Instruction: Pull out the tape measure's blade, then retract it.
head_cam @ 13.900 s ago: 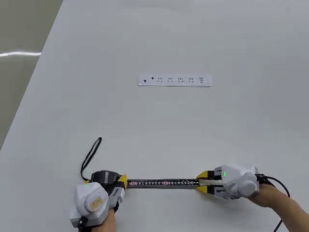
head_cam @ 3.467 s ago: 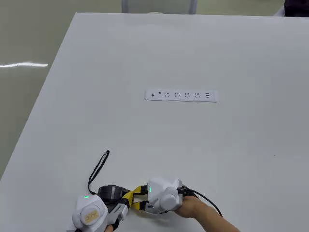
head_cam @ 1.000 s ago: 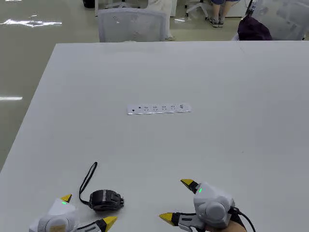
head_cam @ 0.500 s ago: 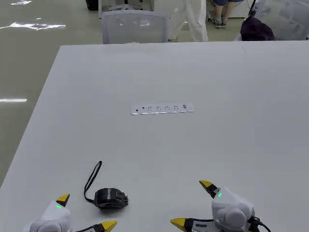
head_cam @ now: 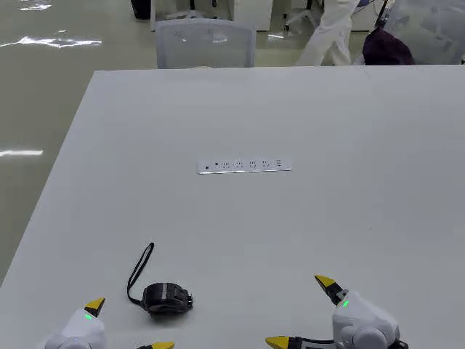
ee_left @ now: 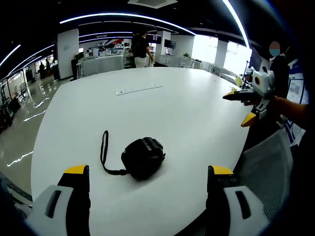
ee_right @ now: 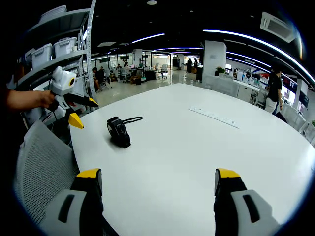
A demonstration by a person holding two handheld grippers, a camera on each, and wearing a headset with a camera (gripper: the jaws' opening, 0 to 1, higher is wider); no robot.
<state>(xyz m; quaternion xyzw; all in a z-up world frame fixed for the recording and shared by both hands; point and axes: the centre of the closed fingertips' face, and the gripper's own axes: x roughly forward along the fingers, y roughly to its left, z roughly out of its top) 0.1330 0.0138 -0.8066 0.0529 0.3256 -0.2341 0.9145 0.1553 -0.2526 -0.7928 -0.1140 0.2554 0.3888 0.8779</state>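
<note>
At the bottom edge of the head view, the left hand-held gripper (head_cam: 128, 326) and right hand-held gripper (head_cam: 299, 310) both gape wide, holding nothing. The tape measure (head_cam: 166, 298) lies on the white surface (head_cam: 327, 116) at lower left, apart from both, blade retracted. A power strip (head_cam: 243, 166) sits mid-frame.

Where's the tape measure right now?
Head view, lower left: tape measure lies on the table just ahead of the open left gripper, untouched, power strip farther beyond.
</note>
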